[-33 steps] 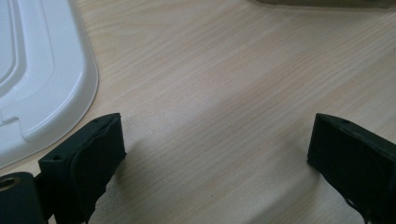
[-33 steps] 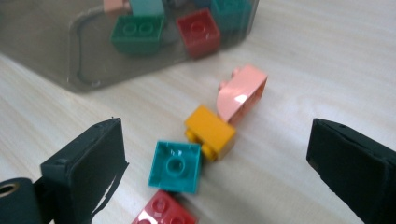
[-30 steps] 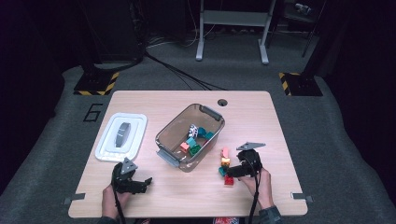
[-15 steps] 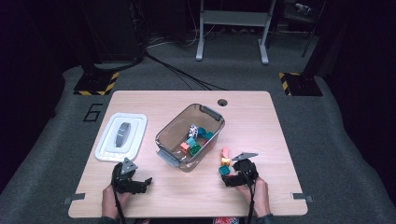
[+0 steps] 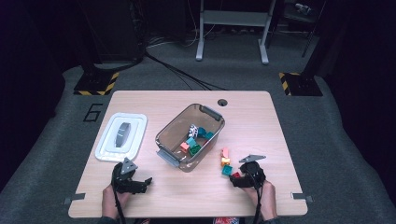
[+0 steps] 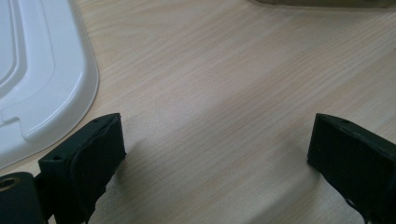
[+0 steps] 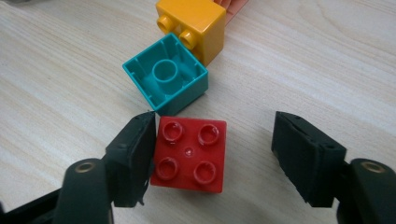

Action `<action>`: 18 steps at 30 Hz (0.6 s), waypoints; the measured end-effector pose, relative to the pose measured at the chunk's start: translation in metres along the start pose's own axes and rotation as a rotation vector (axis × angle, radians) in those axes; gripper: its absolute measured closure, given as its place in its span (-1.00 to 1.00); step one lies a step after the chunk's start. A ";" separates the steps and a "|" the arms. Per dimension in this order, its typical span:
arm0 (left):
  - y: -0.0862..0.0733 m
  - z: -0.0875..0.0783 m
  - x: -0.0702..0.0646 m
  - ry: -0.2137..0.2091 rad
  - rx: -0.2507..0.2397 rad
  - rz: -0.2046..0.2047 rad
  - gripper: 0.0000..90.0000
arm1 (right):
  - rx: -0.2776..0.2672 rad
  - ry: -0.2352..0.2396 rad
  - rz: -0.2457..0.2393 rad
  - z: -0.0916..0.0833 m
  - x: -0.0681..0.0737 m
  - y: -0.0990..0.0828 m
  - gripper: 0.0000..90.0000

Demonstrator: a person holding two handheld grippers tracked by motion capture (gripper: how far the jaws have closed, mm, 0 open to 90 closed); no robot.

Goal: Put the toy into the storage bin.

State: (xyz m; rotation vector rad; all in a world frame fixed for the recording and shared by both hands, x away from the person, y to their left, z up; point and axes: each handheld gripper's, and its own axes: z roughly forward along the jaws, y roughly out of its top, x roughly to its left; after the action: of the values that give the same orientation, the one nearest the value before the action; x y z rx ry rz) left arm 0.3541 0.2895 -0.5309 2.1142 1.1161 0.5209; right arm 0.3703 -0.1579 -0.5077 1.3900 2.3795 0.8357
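1. The right gripper (image 7: 212, 154) is held low near the surface's (image 5: 280, 135) near right edge, forearm coming in from below, tilted down over the red block (image 7: 189, 154).
2. Its jaws have just been closing; one pad touches the block's side, the other stands apart.
3. The left gripper (image 6: 215, 154) rests near the near left edge, jaws wide over bare wood.

The white lid (image 6: 42, 74) is cut off by the left gripper view's edge.
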 end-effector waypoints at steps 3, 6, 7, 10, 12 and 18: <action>0.000 0.000 0.000 0.000 0.000 0.001 -0.92 | 0.002 -0.002 -0.010 -0.001 0.000 0.000 -0.25; 0.000 0.000 0.000 0.000 0.000 0.000 -0.92 | 0.007 0.000 -0.015 -0.003 0.000 -0.001 -0.12; 0.000 0.000 0.000 0.000 0.000 0.001 -0.92 | 0.004 -0.002 -0.018 -0.003 -0.001 -0.002 -0.09; 0.000 0.000 0.000 -0.002 0.000 -0.004 -0.92 | -0.003 -0.010 -0.029 -0.005 -0.001 -0.001 -0.02; 0.000 0.000 0.000 -0.002 0.000 -0.004 -0.92 | -0.003 -0.010 -0.020 -0.005 0.000 0.000 0.05; 0.000 0.000 0.000 -0.003 0.000 -0.005 -0.92 | 0.011 -0.002 -0.025 -0.004 0.003 0.003 0.29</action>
State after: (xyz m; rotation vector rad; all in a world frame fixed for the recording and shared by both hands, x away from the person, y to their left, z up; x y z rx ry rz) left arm 0.3542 0.2894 -0.5310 2.1112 1.1198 0.5153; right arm 0.3689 -0.1554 -0.5029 1.3616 2.3982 0.8157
